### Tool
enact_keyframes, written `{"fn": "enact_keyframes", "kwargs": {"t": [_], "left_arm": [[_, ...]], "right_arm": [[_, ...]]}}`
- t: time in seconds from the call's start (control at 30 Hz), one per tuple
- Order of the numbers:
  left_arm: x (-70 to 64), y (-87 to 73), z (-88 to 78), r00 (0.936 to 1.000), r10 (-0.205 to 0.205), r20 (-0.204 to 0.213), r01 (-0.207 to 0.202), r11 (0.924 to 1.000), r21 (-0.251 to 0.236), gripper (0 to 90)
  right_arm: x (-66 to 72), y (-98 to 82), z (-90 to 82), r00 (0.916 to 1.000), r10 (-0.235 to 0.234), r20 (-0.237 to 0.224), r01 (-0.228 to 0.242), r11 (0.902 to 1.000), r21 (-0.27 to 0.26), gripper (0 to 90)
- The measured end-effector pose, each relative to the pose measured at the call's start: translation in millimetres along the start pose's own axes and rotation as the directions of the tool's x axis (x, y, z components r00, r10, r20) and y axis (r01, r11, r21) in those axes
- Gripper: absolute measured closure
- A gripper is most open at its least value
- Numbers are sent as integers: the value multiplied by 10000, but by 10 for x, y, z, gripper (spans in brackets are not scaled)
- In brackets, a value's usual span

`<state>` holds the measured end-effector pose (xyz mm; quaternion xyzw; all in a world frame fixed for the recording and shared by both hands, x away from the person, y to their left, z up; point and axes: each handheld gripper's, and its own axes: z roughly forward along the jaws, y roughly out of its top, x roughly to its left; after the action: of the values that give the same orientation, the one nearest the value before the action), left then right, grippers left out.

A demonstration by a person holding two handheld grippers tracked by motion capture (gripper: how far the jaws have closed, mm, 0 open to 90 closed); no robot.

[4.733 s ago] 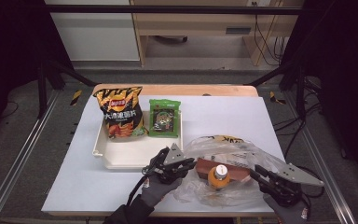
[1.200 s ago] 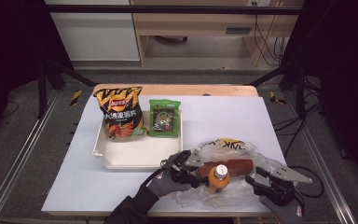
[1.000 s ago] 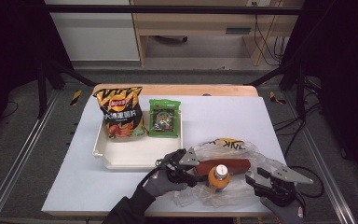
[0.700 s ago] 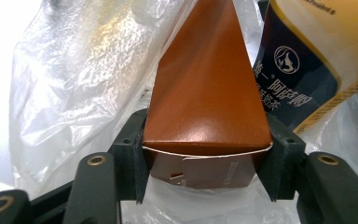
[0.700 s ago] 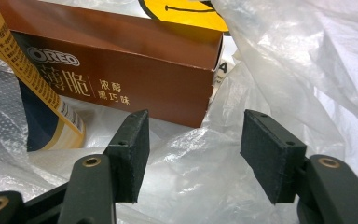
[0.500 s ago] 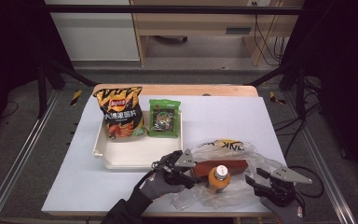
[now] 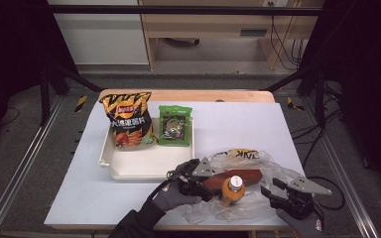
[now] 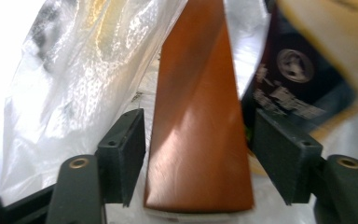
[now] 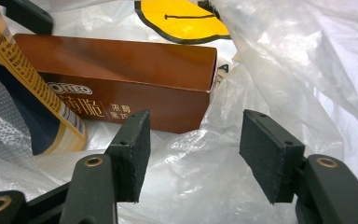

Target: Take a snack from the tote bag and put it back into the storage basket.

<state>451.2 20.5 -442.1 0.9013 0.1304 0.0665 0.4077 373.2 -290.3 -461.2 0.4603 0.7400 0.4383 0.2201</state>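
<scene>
Brown box (image 8: 198, 121) lies end-on between the 2 black jaws of the left gripper (image 7: 198, 178), inside the clear plastic bag (image 7: 238, 206) at the near right of the white table (image 7: 79, 198). In the left gripper view the box end sits in the gap with a sliver of space at each pad, so the jaws stand apart around it without pressing; they have just been opening. A gloved hand carries that gripper at the table's near edge. Just right of it an orange bottle (image 7: 232, 191) stands in the bag, touching the box's near side.

At the near right corner the right gripper (image 7: 290, 196) rests on the bag, its 2 jaws parted wide with only crumpled plastic between them and nothing gripped. In the right gripper view the box (image 9: 116, 79) lies lengthwise a little beyond those jaws, clear of both pads.

Farther back, a yellow-and-black pack (image 7: 240, 154) shows through the bag's far side. Beyond, left of centre, a white tray (image 7: 144, 166) holds 2 upright packs: an orange chip bag (image 7: 128, 119) and a green packet (image 7: 174, 125) beside it.
</scene>
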Motion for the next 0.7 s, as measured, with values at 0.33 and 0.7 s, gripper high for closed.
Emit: {"fn": "enact_keyframes", "kwargs": {"t": [0.33, 0.7], "left_arm": [[74, -20, 154, 9992, -70, 394, 55, 9992, 386, 402], [11, -24, 53, 9993, 310, 194, -314, 9993, 194, 431]], "right_arm": [[-4, -1, 4, 10000, -5, -12, 5, 10000, 0, 441], [-4, -7, 2, 10000, 1, -11, -1, 10000, -40, 447]]}}
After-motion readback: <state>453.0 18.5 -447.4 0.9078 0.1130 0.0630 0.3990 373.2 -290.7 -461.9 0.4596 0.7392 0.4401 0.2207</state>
